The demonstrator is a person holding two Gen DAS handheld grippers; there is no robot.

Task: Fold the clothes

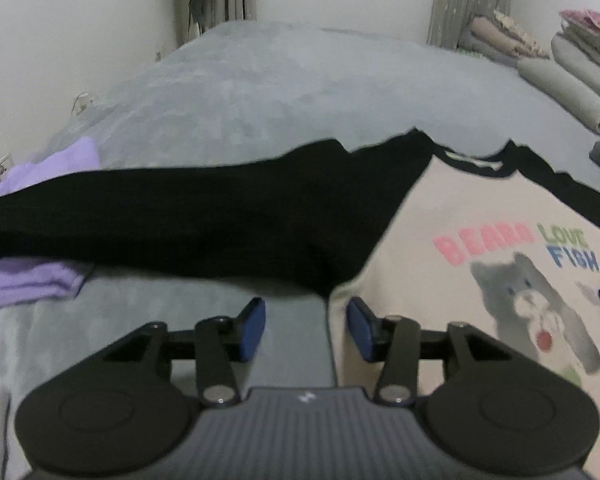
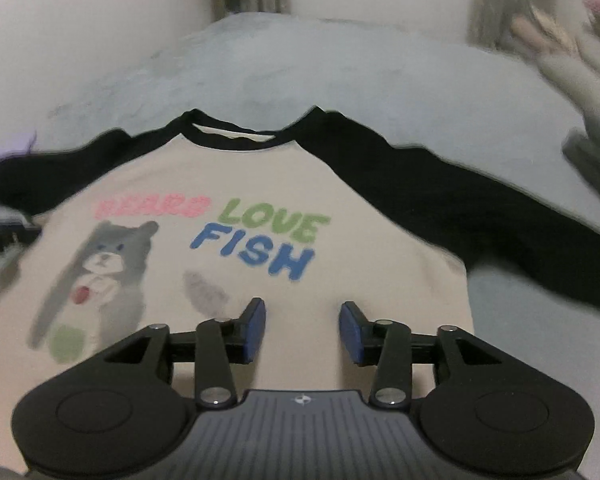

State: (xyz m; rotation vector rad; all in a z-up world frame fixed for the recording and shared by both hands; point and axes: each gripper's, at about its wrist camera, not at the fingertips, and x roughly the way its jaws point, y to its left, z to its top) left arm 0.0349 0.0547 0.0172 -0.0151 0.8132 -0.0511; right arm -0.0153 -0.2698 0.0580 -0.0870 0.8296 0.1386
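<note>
A cream shirt (image 2: 340, 216) with black raglan sleeves and a bear print lies face up and spread flat on the grey bed (image 2: 340, 72). Its left black sleeve (image 1: 180, 216) stretches out across the left wrist view. My left gripper (image 1: 306, 330) hovers open over the shirt's left side edge (image 1: 412, 240), below the armpit, with nothing between its blue pads. My right gripper (image 2: 302, 332) is open above the lower chest of the shirt, just under the printed words, also empty. The shirt's right black sleeve (image 2: 480, 204) runs off to the right.
A lilac garment (image 1: 32, 280) lies at the left, partly under the black sleeve. Folded grey and pink bedding (image 1: 572, 76) is stacked at the far right of the bed (image 1: 260, 92). A white wall (image 1: 60, 40) with a socket runs along the left side, curtains (image 1: 472, 0) at the back.
</note>
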